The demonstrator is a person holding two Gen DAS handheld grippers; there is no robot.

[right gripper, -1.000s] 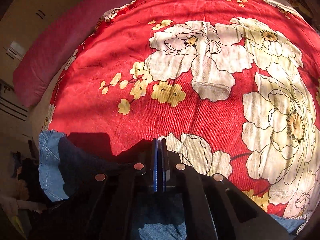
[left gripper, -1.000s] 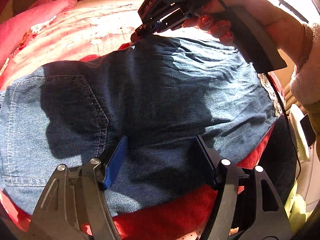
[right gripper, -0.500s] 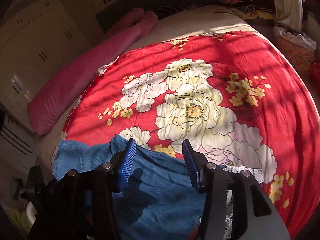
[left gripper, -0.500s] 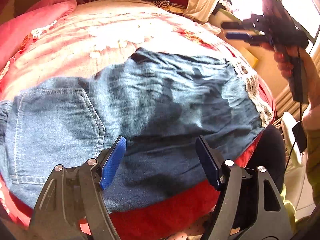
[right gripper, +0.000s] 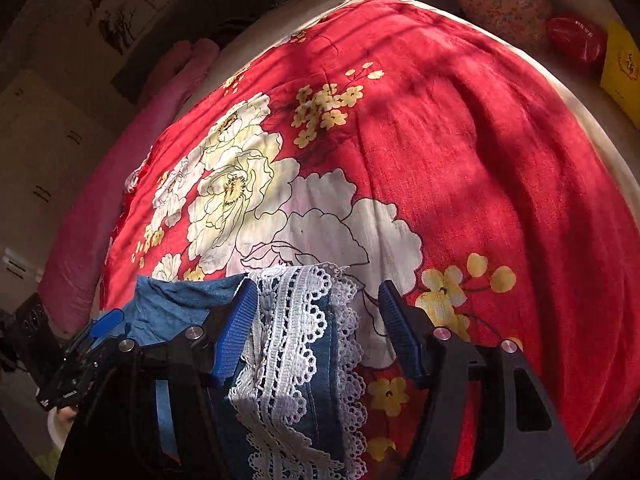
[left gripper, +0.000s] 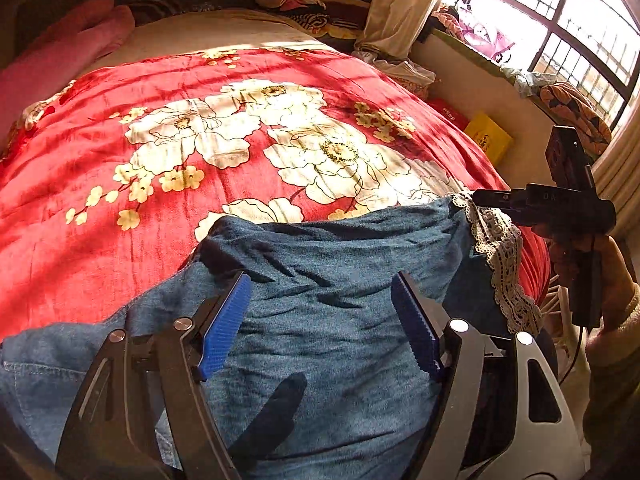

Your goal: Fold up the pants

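Blue denim pants (left gripper: 340,280) with a white lace hem (left gripper: 496,248) lie folded on the near edge of a red floral bedspread (left gripper: 200,152). My left gripper (left gripper: 320,320) hovers over the middle of the denim. Its jaws are wide and closing a little, and the pads pinch no cloth. My right gripper (right gripper: 318,332) is at the lace hem (right gripper: 296,340), which lies between its closing jaws. The left pad sits beside the lace and the right pad is off it. A hand holds the right gripper (left gripper: 486,199) at the hem's far corner. The left gripper (right gripper: 102,326) shows at the lower left.
The bed edge drops away on the right, where a yellow box (left gripper: 488,140) and a red packet (right gripper: 576,40) lie on the floor. A pink pillow (left gripper: 60,56) lies at the far left. Piled clothes (left gripper: 308,0) sit at the head, below a window (left gripper: 560,12).
The right gripper let go at the far edge of the jeans, opened, and swung right to the lace hem. The left gripper rose and drew back, so more bedspread shows.
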